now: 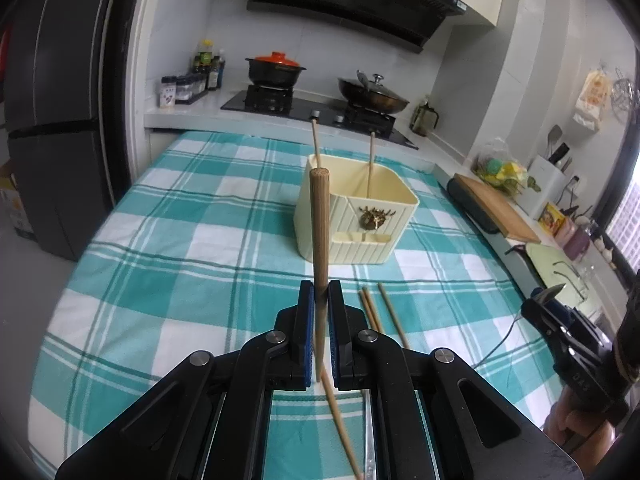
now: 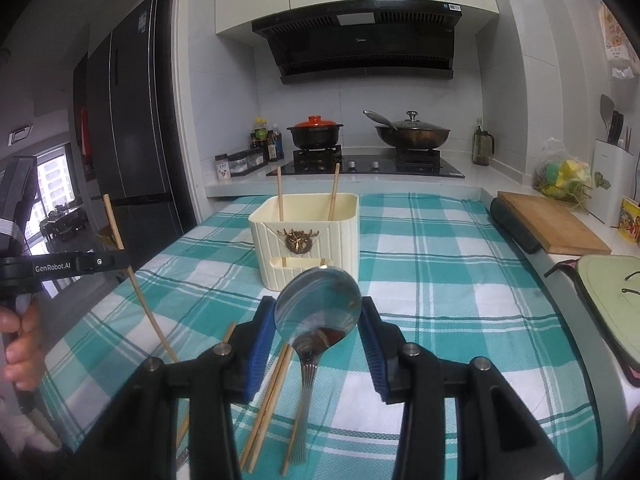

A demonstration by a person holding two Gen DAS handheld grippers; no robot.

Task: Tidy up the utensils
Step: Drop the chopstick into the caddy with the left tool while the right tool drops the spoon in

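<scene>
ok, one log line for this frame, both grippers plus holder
left gripper: shut on chopstick, upright | right gripper: open around spoon | holder: two chopsticks in, three on the cloth

The left gripper (image 1: 320,304) has its 2 jaws squeezed tight on a chopstick (image 1: 321,232) that stands almost straight up. A bare hand (image 2: 20,340) holds its handle. The right gripper (image 2: 318,332) has its 2 jaws spread wide, one on each side of a spoon (image 2: 316,312), and they do not pinch it.
</scene>
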